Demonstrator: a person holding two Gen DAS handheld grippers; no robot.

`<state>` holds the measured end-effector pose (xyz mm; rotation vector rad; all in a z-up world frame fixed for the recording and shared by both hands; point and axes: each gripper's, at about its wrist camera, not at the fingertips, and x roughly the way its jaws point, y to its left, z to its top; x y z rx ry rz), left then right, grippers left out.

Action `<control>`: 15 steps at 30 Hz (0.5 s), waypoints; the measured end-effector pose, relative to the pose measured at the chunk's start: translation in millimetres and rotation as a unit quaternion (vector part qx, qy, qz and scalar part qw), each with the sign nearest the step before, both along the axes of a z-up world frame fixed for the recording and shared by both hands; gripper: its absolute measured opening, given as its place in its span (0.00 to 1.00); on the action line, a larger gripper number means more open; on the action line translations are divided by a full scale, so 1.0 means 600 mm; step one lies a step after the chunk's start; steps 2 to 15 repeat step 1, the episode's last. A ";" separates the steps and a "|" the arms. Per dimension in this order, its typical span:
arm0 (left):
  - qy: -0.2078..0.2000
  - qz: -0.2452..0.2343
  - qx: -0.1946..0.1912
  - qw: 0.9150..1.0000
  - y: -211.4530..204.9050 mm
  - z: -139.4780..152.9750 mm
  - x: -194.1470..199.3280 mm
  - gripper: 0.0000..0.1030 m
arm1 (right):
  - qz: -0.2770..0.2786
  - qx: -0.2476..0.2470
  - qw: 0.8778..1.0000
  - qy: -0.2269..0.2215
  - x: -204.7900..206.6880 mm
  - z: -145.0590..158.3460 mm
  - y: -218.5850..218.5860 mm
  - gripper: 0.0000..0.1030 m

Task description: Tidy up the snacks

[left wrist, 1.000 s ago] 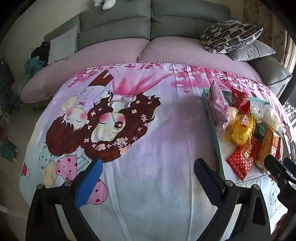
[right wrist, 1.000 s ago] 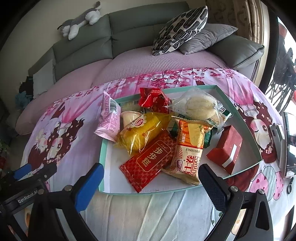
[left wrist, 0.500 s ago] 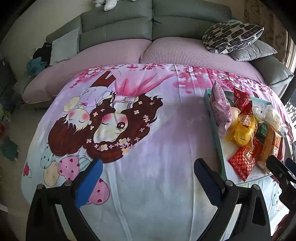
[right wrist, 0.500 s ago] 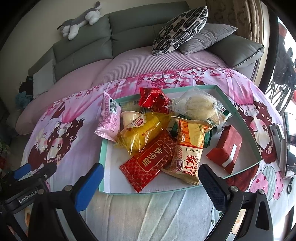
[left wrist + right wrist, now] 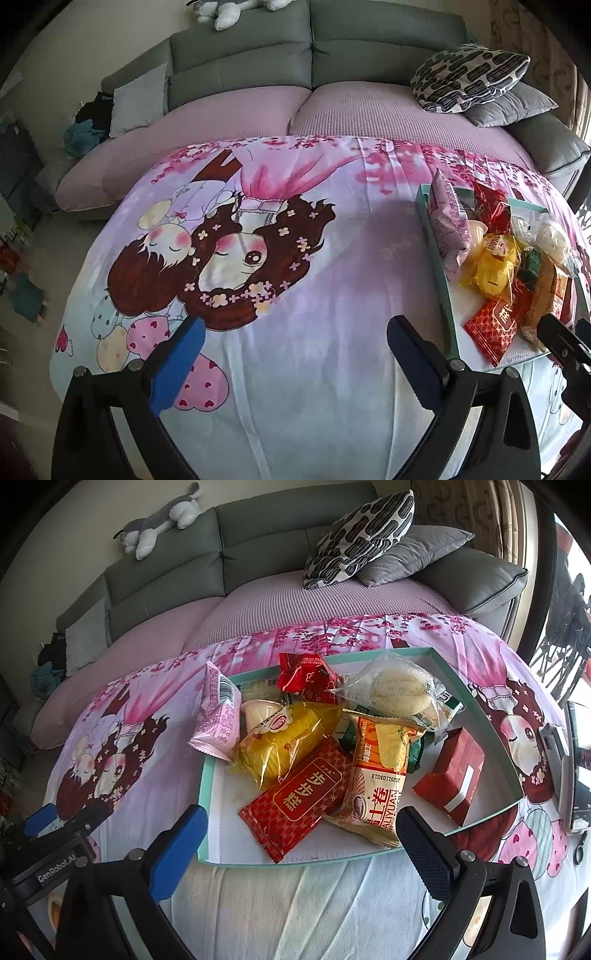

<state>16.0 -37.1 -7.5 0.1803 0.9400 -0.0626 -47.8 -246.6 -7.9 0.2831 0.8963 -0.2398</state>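
Two hand-held grippers, left (image 5: 295,350) and right (image 5: 303,842), both spread wide, empty, before snack-filled tray (image 5: 491,716).

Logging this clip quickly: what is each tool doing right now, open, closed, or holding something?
Left tool: open, holding nothing, above the bedsheet.
Right tool: open, holding nothing, near the snack tray.

A teal-rimmed tray (image 5: 491,716) holds a pink packet (image 5: 218,716) at nine o'clock, a yellow one (image 5: 288,746), a red patterned one (image 5: 299,805); the cartoon-print cloth (image 5: 295,295) is pink-lilac.
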 end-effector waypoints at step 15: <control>0.001 -0.004 0.000 1.000 -0.003 0.000 0.000 0.96 | 0.000 0.000 1.000 0.000 0.000 0.000 0.000 1.00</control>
